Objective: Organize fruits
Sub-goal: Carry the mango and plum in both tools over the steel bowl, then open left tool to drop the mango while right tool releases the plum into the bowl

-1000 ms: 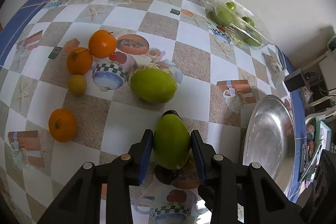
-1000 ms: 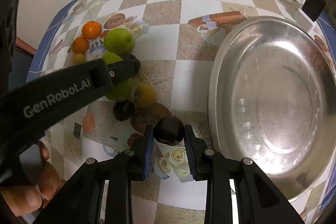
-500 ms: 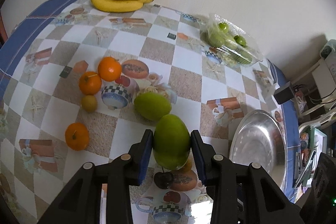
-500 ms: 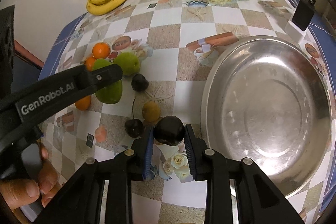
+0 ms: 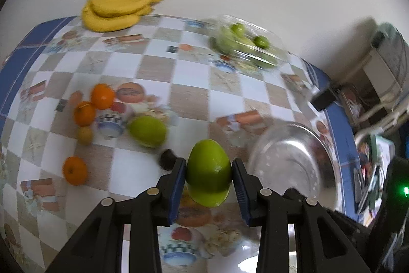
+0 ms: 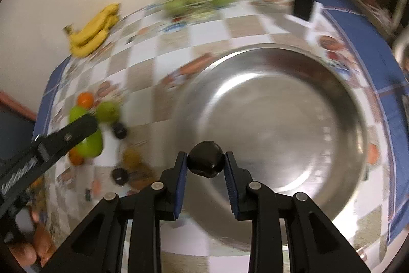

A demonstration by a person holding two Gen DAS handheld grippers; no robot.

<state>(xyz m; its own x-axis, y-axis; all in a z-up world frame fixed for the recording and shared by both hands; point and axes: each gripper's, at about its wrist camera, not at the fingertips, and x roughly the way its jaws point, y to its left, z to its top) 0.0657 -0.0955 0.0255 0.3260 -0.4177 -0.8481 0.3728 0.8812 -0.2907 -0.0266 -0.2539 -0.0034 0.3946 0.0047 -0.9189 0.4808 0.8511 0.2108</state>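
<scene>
My left gripper (image 5: 208, 172) is shut on a green mango (image 5: 208, 170) and holds it above the checkered tablecloth, left of the steel bowl (image 5: 294, 160). A second green mango (image 5: 147, 131) lies on the cloth behind it. In the right wrist view my right gripper (image 6: 205, 164) is shut on a dark plum (image 6: 205, 162), hanging over the near rim of the steel bowl (image 6: 281, 119). The left gripper with its mango (image 6: 90, 143) shows at the left of that view, gripped by a person's hand (image 6: 30, 244).
Oranges (image 5: 102, 96) and a small yellowish fruit (image 5: 84, 134) lie left on the cloth, a dark plum (image 5: 167, 159) beside the left finger. Bananas (image 5: 117, 10) and a clear box of green fruit (image 5: 245, 45) sit by the wall. A black adapter (image 6: 304, 1) stands beyond the bowl.
Both grippers have risen with their fruit. The right one has swung right, from over the cloth to over the bowl's near rim. The left one has lifted its mango toward the bowl.
</scene>
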